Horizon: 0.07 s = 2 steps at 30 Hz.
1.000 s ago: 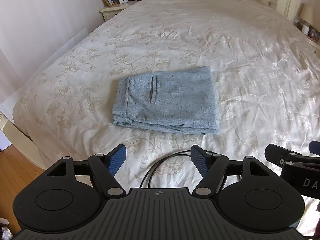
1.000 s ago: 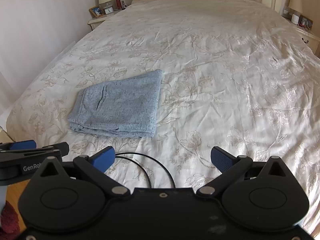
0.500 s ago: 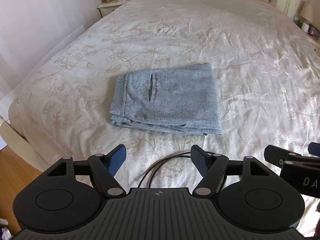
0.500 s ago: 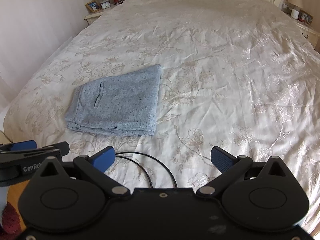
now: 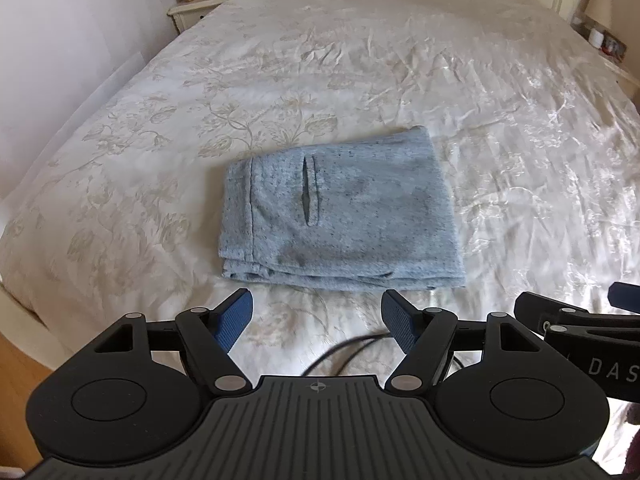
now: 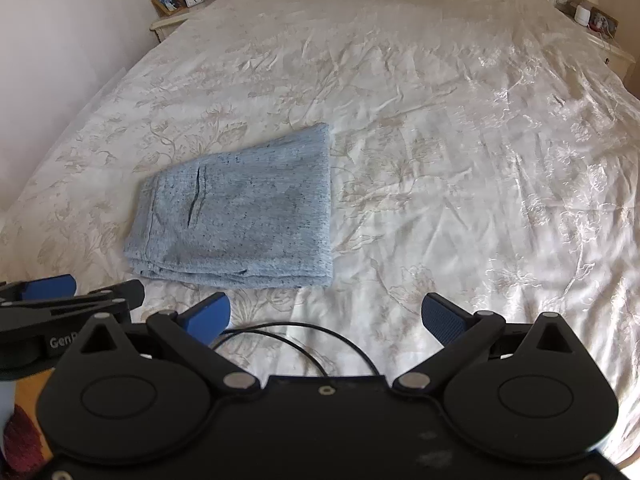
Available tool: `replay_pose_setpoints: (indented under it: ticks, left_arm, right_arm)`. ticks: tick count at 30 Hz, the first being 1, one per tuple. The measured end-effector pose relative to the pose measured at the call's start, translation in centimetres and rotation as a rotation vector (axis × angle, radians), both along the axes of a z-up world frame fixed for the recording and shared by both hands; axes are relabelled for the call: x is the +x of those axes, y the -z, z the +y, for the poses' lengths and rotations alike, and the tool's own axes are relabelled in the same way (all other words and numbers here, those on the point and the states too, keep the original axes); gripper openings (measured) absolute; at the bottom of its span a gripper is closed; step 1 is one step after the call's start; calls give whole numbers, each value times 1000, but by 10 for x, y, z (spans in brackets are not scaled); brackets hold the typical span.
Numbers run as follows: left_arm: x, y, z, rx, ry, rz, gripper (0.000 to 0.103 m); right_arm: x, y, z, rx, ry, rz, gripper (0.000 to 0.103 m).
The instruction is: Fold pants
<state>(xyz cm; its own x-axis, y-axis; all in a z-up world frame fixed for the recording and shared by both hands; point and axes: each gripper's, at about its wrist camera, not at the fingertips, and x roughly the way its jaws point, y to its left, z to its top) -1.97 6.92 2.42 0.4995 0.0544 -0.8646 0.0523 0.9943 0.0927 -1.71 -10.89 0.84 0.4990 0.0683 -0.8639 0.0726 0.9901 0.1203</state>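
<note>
Both jaws spread and empty, we see the pants' (image 5: pixel 340 216) pocket slit squarely from the left gripper (image 5: pixel 316 316), obliquely from the right gripper (image 6: pixel 326 316).

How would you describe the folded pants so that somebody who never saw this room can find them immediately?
Start from the large bed with the cream floral satin bedspread, which fills nearly the whole view. On its near part, toward the left side, lies a flat rectangular bundle of speckled light-blue knit pants, folded in layers. It is the only blue fabric on the bedspread, and a narrow pocket slit runs across its top.
</note>
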Motion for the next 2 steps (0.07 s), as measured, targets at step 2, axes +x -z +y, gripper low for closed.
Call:
replay_pose_setpoints:
  ticks: [2]
  left_arm:
    - [8, 2, 6, -7, 11, 12, 70]
  right_arm:
    - [5, 2, 7, -4, 7, 10, 103]
